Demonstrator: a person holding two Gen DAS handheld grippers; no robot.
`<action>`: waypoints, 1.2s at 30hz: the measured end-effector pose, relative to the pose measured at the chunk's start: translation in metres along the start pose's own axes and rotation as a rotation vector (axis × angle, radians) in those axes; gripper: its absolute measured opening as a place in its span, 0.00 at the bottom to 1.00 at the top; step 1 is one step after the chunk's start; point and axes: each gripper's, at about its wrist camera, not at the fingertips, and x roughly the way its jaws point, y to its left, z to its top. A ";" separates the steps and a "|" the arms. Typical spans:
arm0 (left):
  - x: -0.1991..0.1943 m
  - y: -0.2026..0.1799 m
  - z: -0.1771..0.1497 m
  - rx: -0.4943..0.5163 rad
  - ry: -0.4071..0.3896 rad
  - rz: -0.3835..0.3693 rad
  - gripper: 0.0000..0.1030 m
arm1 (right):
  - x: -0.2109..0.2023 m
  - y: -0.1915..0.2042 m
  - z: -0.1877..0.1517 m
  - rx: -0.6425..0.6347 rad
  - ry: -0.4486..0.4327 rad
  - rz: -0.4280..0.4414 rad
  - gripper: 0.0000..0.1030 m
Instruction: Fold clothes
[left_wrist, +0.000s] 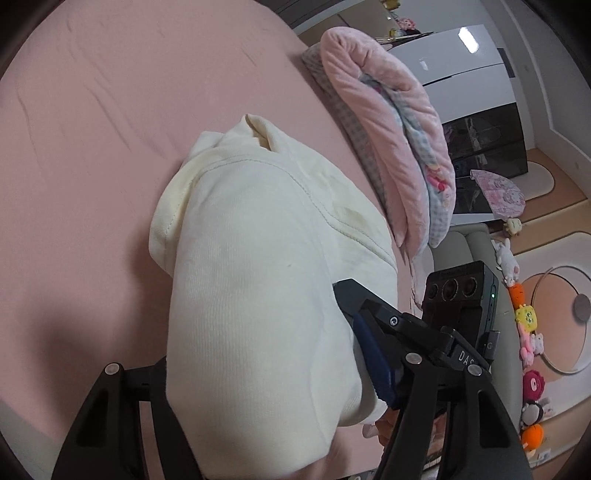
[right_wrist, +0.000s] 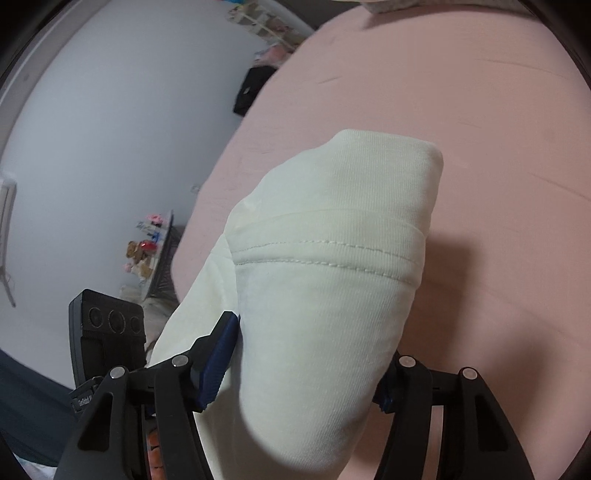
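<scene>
1. A bed (left_wrist: 92, 129) covered with a smooth pink sheet fills most of both views; the sheet is matte, with a few shallow creases.
2. In the left wrist view, a cream garment (left_wrist: 258, 277) of fine ribbed knit lies bunched on the bed, with a stitched seam curving across it. It runs back between the fingers of the left tool (left_wrist: 258, 373).
3. The left tool's blue ridged pad presses the cloth on one side; the other finger is hidden under the fabric. The tool is clamped on the cream garment.
4. Right of the garment, a plush pink blanket (left_wrist: 388, 129) with a printed checked lining lies rolled at the bed's edge.
5. Further right stand a white and dark cabinet (left_wrist: 469, 92) and a row of soft toys (left_wrist: 528, 332).
6. In the right wrist view, a plain pale wall (right_wrist: 92, 129) stands at left, with a cluttered shelf (right_wrist: 155, 251) of small toys.
7. The right tool (right_wrist: 306, 384) is clamped on the same thick, rounded bundle of cream garment (right_wrist: 325, 277), blue pads pressing both sides.
</scene>
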 end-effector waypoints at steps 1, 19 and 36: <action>-0.005 0.002 0.004 0.008 -0.006 0.000 0.64 | 0.003 0.007 0.001 -0.014 0.003 0.004 0.60; -0.024 0.073 0.047 0.081 0.039 0.115 0.64 | 0.110 0.056 0.018 -0.102 0.105 0.013 0.60; -0.019 0.073 0.025 0.018 0.006 0.259 0.76 | 0.104 0.080 0.015 -0.301 0.186 -0.337 0.78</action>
